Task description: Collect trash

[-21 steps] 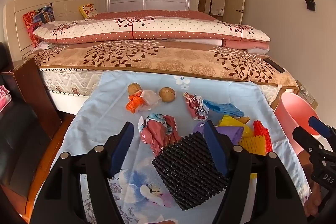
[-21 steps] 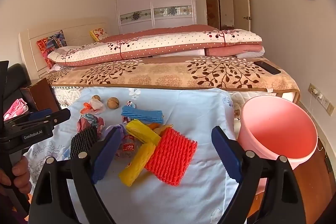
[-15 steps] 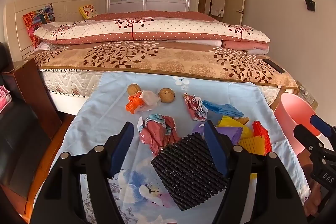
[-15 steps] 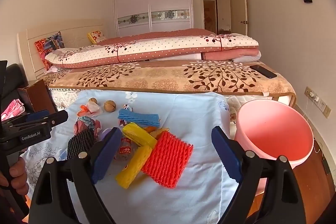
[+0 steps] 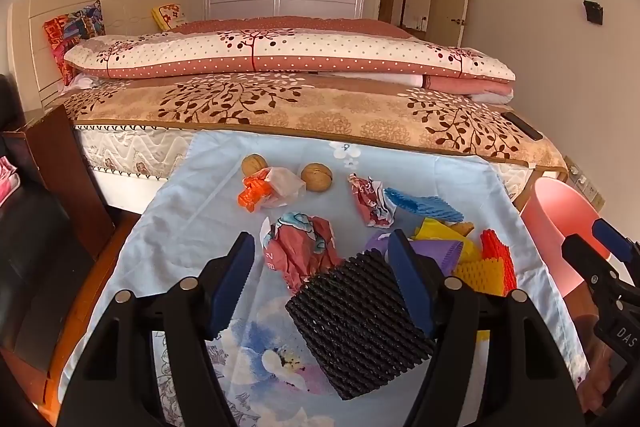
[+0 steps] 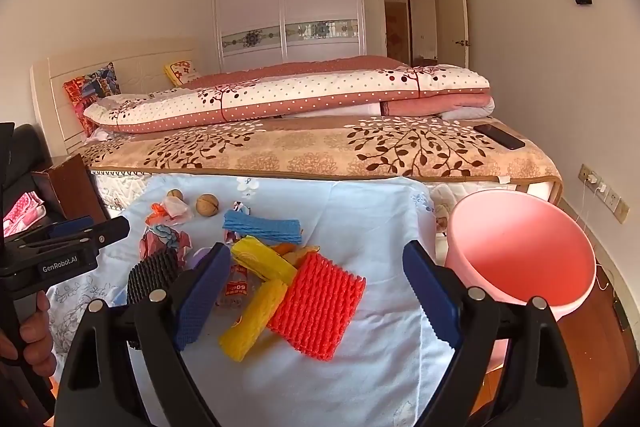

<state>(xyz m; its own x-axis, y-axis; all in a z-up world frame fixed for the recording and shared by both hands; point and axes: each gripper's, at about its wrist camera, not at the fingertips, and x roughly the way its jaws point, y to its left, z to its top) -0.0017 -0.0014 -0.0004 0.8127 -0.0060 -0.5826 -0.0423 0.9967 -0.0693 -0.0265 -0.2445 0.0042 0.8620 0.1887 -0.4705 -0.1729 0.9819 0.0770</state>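
Note:
Trash lies on a light blue cloth (image 5: 188, 223). My left gripper (image 5: 320, 259) is open above a black foam net (image 5: 356, 319) and a crumpled red wrapper (image 5: 300, 251), touching neither. Farther off are two walnuts (image 5: 316, 177), an orange scrap in clear plastic (image 5: 264, 191) and another wrapper (image 5: 370, 201). My right gripper (image 6: 316, 267) is open over a red foam net (image 6: 318, 305), a yellow foam roll (image 6: 254, 319) and a yellow wrapper (image 6: 262, 259). A blue foam net (image 6: 262, 227) lies behind them. The pink bucket (image 6: 520, 251) stands to the right.
A bed (image 6: 320, 147) with folded quilts runs along the far edge of the cloth, with a dark phone (image 6: 498, 137) on it. A brown wooden cabinet (image 5: 60, 155) stands at the left. A person's hand (image 6: 36, 331) holds the left gripper's handle (image 6: 64, 251).
Both grippers stay open and hover in nearly the same place. No piece of trash has moved.

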